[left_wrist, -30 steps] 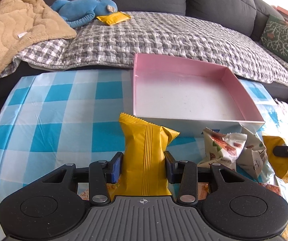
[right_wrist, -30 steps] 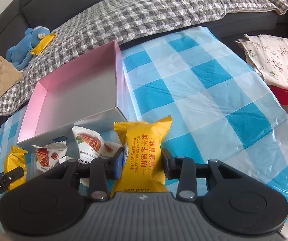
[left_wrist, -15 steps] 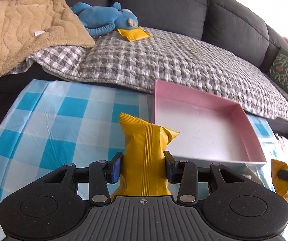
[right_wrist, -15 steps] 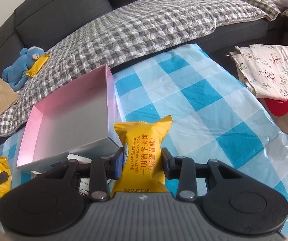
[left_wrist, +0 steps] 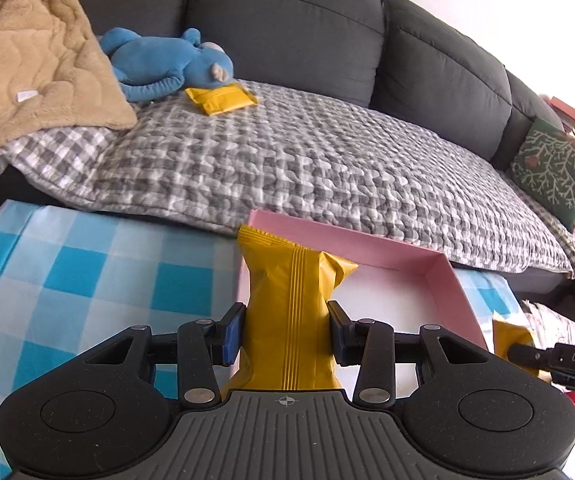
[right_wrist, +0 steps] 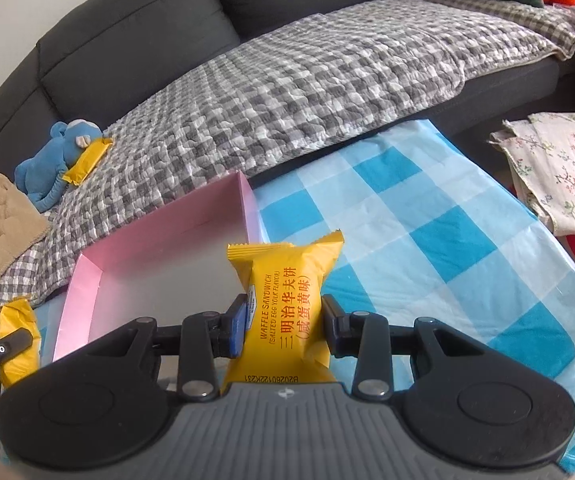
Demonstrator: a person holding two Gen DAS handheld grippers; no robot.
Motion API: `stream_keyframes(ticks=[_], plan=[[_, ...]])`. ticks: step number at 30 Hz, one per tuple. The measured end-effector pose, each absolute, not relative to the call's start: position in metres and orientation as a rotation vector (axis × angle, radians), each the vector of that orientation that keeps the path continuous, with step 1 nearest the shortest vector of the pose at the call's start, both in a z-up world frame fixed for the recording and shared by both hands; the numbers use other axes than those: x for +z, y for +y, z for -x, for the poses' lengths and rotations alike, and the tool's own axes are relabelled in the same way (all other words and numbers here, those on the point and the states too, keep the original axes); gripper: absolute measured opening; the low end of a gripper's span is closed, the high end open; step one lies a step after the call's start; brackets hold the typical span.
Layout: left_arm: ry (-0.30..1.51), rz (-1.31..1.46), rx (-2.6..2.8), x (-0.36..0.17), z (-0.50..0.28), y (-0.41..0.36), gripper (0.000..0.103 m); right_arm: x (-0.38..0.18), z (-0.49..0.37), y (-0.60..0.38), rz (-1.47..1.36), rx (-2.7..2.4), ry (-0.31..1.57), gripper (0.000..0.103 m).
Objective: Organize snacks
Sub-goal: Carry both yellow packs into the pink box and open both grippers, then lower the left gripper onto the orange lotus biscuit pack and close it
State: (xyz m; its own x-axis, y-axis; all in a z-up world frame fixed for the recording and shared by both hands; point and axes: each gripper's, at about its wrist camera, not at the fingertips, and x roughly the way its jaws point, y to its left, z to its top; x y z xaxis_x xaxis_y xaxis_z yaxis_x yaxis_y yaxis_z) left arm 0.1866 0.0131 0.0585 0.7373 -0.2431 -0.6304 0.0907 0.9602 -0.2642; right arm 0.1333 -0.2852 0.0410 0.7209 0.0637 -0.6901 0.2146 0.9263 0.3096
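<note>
Dark grey sofa (left_wrist: 287, 40) fills the far side, a grey checked quilt (left_wrist: 287, 160) over its seat. Nearer, the blue-checked tabletop (right_wrist: 427, 240) carries an empty pink box (right_wrist: 147, 248). Over the box's near end, the left gripper (left_wrist: 285, 330) clenches a plain yellow snack packet (left_wrist: 287, 300); the right gripper (right_wrist: 283, 330) clenches a yellow waffle sandwich packet (right_wrist: 283, 288) at the box's right corner.
</note>
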Motion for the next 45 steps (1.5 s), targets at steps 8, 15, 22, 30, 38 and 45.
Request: stream_keyframes(ticks=[8,15,22,30,38,45], plan=[[0.724,0.194,-0.211,0.049,-0.208,-0.008,0.04,0.042,-0.154,-0.269,-0.374,-0.03,0.732,0.034],[0.735,0.147,-0.181,0.038,-0.217,-0.016,0.04,0.034,-0.166,-0.244,-0.309,0.053,0.741,0.034],[0.728,0.155,-0.156,0.038,-0.219,-0.012,0.042,0.031,-0.167,-0.243,-0.321,0.039,0.74,0.047],[0.719,0.203,-0.135,0.063,-0.204,0.003,0.05,0.057,-0.147,-0.249,-0.334,0.042,0.695,0.061],[0.729,0.16,-0.096,0.075,-0.159,0.019,0.059,0.073,-0.119,-0.258,-0.369,0.038,0.694,0.072],[0.789,0.142,-0.056,0.068,-0.122,0.039,0.061,0.06,-0.087,-0.267,-0.472,0.027,0.788,0.074]])
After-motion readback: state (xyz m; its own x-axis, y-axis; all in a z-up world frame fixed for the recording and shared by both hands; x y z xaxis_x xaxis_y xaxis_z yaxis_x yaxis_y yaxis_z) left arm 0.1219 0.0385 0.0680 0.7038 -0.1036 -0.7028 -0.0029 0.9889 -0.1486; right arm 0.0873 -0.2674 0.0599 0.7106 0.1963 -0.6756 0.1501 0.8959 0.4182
